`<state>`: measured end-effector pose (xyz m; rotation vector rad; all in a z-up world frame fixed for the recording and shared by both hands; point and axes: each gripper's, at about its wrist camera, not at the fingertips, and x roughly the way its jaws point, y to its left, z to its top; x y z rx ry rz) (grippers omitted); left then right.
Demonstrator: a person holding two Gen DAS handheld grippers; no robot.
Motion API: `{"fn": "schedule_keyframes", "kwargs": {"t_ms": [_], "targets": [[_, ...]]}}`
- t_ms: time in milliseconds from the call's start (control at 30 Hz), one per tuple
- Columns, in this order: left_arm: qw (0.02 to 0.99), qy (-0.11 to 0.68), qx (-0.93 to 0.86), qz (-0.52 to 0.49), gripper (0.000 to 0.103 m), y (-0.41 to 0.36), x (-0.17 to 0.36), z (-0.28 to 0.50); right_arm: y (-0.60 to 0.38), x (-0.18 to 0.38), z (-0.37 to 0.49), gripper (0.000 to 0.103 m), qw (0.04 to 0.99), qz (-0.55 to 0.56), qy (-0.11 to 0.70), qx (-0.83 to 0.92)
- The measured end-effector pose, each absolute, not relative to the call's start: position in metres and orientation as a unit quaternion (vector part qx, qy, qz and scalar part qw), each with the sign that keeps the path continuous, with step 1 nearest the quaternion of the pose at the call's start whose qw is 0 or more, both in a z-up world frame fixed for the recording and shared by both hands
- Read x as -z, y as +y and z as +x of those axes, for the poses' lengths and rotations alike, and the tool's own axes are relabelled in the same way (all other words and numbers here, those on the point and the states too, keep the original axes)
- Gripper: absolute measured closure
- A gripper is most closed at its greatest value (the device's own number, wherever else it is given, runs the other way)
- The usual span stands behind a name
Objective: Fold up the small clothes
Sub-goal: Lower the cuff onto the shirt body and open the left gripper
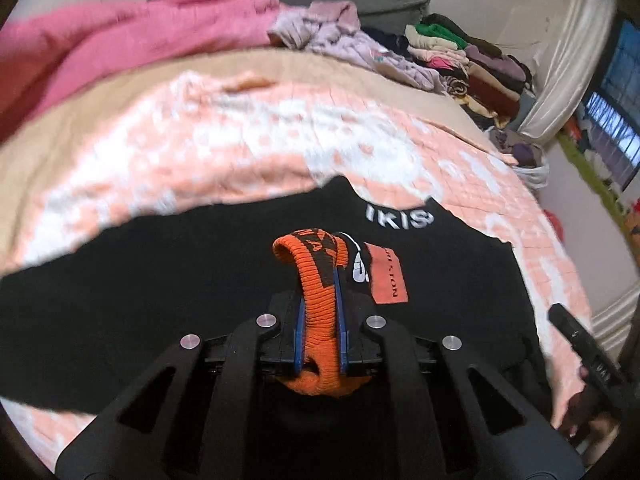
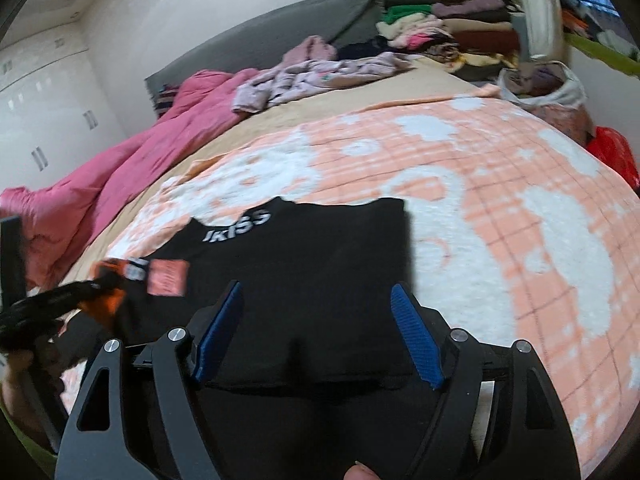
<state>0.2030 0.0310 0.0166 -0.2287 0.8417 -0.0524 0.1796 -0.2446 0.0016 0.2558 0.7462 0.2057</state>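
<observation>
Left gripper (image 1: 320, 300): jaws closed tight on an orange knit band (image 1: 318, 304) with black lettering, the band pinched between the blue pads (image 1: 298, 332) and looping up past the fingertips; a white-and-black label and an orange tag (image 1: 387, 274) hang just beside it. Right gripper (image 2: 316, 332): jaws spread wide, nothing between the blue pads (image 2: 416, 340), poised over the near edge of the black garment (image 2: 304, 280). Black garment: lies spread flat on the blanket, white lettering (image 2: 236, 224) near its far edge, the orange band and tag at its left side where the left gripper holds it, blurred in the right wrist view. Blanket (image 2: 500, 208): peach with white patches and a grid pattern, covering the near part of the bed. Beyond it, a tan sheet (image 2: 360, 98). On the sheet, a crumpled lilac garment (image 2: 312, 74). Left of that, a pink quilt (image 2: 120, 176) bunched along the bed's edge. Far end: grey headboard (image 2: 280, 28), then a stack of folded clothes (image 2: 448, 36) in mixed colours against the wall. Far left: white cupboard doors (image 2: 44, 108).
</observation>
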Motion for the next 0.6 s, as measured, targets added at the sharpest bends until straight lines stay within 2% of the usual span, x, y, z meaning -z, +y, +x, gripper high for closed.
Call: {"fn": "schedule_keyframes", "kwargs": {"t_ms": [67,200,467,600], "targets": [[0.901,0.420,0.018,-0.105,0.097,0.035,-0.011,0.206,-0.249,0.001,0.181,0.029,0.917,0.124,0.368,-0.085],[0.889,0.444,-0.006,-0.111,0.087,0.048,0.009,0.206,-0.246,0.006,0.182,0.029,0.915,0.113,0.381,-0.073],[0.913,0.399,-0.022,-0.080,0.087,0.049,-0.019,0.182,-0.214,0.007,0.181,0.029,0.914,0.067,0.386,-0.104],[0.907,0.416,0.024,-0.066,0.085,0.023,-0.014,0.188,-0.195,0.009,0.182,0.029,0.911,0.038,0.392,-0.122]]}}
